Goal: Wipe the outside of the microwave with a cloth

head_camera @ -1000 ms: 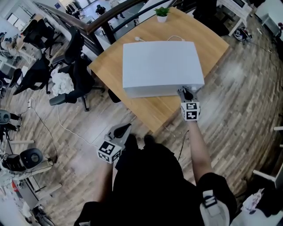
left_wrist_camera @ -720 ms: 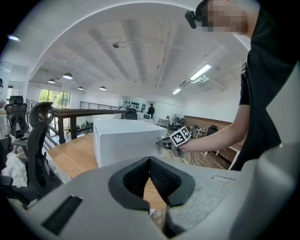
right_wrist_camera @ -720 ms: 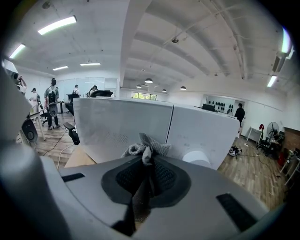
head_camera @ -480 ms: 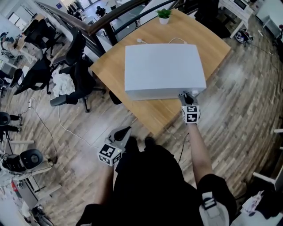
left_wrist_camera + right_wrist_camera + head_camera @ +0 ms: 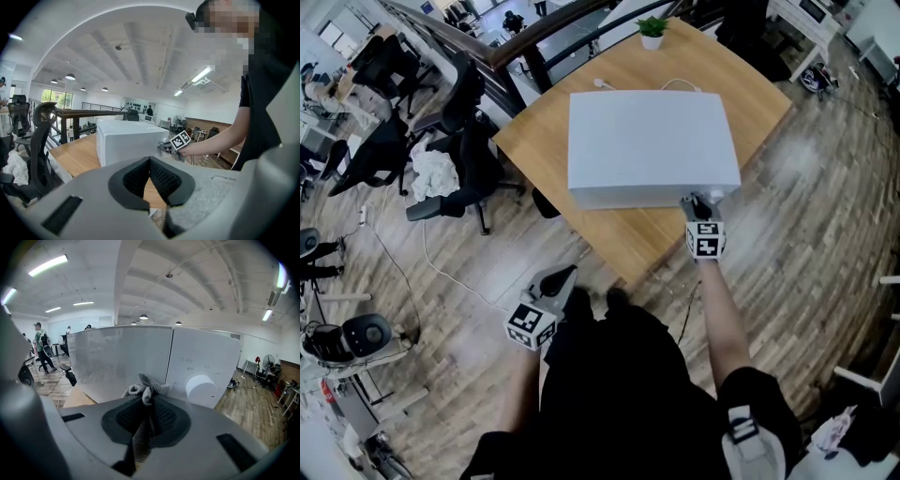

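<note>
The white microwave (image 5: pixel 652 145) stands on a wooden table (image 5: pixel 534 141). My right gripper (image 5: pixel 696 202) is at the microwave's front right corner, shut on a grey cloth (image 5: pixel 149 388). In the right gripper view the cloth bunches at the tips of the right gripper (image 5: pixel 147 401), just before the microwave (image 5: pixel 140 359) door, with the round knob (image 5: pixel 201 389) to its right. My left gripper (image 5: pixel 565 275) hangs low over the floor, off the table's near edge, with nothing in it. In the left gripper view the left gripper (image 5: pixel 150 161) has its pads together, and the microwave (image 5: pixel 129 140) lies beyond.
A small potted plant (image 5: pixel 652 30) sits at the table's far corner, and a white cable (image 5: pixel 675 82) runs behind the microwave. Black office chairs (image 5: pixel 459 141), one with a white cloth heap (image 5: pixel 431 173), stand left of the table. A railing (image 5: pixel 487 52) runs behind.
My right gripper has stayed at the microwave's front right corner, shifting only slightly. The left gripper has not visibly moved.
</note>
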### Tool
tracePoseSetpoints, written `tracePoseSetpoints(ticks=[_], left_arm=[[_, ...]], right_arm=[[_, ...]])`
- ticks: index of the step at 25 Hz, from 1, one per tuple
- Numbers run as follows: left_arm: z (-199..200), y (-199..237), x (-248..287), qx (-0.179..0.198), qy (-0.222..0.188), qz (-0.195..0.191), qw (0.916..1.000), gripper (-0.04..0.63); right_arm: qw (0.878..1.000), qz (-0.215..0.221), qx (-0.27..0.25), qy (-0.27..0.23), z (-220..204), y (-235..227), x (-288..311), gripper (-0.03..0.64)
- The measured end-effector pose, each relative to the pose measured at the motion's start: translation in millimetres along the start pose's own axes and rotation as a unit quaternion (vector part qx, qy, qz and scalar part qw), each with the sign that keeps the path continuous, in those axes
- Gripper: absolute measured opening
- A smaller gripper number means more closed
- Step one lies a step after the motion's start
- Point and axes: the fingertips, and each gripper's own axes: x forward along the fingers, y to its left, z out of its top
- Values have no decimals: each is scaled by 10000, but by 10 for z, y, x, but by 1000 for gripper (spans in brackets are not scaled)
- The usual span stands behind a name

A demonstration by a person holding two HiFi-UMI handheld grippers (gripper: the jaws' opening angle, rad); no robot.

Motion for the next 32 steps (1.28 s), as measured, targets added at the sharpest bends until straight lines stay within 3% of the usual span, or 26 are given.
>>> tracePoseSetpoints(ticks=[13,32], left_arm=[[-117,24,-122,-83,17,151,9999,0],[-116,102,-207,-151,-26,246,9996,0]], right_arm=[[9998,150,-100,-8,39,252,48,23],[9925,941,-724,-304,423,1180,139,23]])
